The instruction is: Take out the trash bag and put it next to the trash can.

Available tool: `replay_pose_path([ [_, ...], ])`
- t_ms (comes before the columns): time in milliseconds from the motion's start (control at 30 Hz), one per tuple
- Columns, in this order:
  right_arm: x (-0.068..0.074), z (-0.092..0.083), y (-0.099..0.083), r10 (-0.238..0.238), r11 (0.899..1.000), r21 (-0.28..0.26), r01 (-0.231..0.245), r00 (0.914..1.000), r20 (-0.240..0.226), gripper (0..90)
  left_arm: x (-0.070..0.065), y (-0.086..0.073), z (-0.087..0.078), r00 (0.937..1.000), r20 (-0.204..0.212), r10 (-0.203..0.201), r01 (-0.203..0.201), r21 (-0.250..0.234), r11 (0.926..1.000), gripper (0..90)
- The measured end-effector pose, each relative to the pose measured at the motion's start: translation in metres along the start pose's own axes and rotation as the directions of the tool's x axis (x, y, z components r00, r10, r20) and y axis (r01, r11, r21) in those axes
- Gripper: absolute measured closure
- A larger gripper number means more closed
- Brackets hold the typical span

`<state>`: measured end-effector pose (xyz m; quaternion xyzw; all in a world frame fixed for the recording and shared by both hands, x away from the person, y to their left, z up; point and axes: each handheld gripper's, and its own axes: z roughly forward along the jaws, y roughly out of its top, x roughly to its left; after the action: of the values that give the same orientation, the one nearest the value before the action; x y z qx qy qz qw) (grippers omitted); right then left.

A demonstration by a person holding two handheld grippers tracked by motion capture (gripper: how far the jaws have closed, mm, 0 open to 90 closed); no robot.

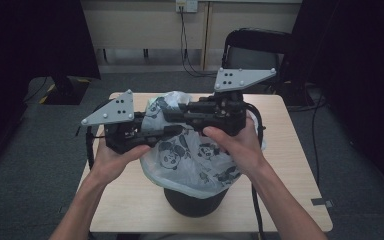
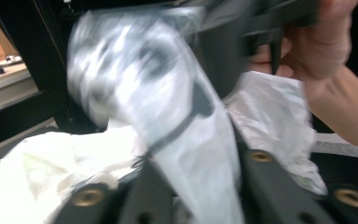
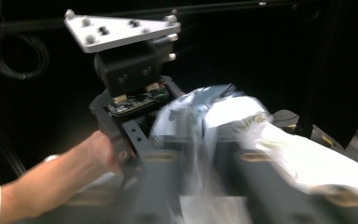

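At the near edge of the light wooden tabletop [image 1: 300, 200], about midway along it, stands a small black round waste bin [image 1: 195, 202] lined with a thin white plastic bag printed with pandas [image 1: 190, 160]. The bag's upper part is pulled up out of the bin and gathered above it, toward the middle of the tabletop.

The person's left hand [image 1: 117, 157] holds the left gripper [image 1: 167, 131] level, pointing toward the right one. Seen along its own jaws, a twisted strand of the bag [image 2: 186, 140] runs up between them, and they look pinched on it.

The right hand [image 1: 237, 142] holds the right gripper [image 1: 172, 114] just behind, pointing back at the left. In the right gripper view the picture is blurred; bag film [image 3: 214, 121] lies between its jaws, and they seem nearly together on it, though I cannot be sure the pads press.

The work in hand looks like tying the bag's mouth. To do it well, I'd say: keep one strand taut in the left gripper, lead the other around it with a firm pinch, and pull evenly so the thin film neither tears nor slips free.

Beyond the far edge stands a black chair [image 1: 255, 47].
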<state>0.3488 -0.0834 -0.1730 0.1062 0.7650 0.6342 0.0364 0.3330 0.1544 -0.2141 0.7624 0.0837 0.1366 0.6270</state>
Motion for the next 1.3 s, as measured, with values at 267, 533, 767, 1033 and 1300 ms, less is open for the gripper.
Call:
replay_pose_path([
  [267, -0.010, -0.026, -0.015, 0.042, 0.998, 0.031, -0.046, 0.9920, 0.119, 15.4, 0.005, 0.002, -0.017, 0.9990, -0.025, -0.036, 0.035, -0.061, 0.9975, 88.6],
  [533, -0.022, -0.029, -0.035, 0.035, 0.995, 0.085, -0.048, 0.9870, 0.157, 45.6, 0.005, 0.004, -0.022, 0.9992, 0.000, -0.040, 0.039, -0.088, 0.9953, 89.1],
  [767, -0.010, -0.028, -0.024, -0.022, 1.000, 0.020, 0.021, 0.9972, 0.071, 89.6, 0.004, 0.004, -0.012, 0.9987, 0.032, -0.039, 0.042, -0.111, 0.9929, 43.3],
  [1033, 0.007, -0.020, 0.004, -0.051, 0.998, -0.036, 0.052, 0.9986, 0.014, 90.0, -0.006, 0.009, 0.025, 0.9999, -0.002, -0.014, 0.014, -0.034, 0.9993, 32.4],
  [1300, 0.005, -0.024, -0.006, -0.013, 0.999, -0.032, 0.015, 0.9966, 0.081, 44.5, -0.003, 0.002, 0.025, 0.9999, 0.011, -0.010, 0.010, -0.037, 0.9993, 85.8],
])
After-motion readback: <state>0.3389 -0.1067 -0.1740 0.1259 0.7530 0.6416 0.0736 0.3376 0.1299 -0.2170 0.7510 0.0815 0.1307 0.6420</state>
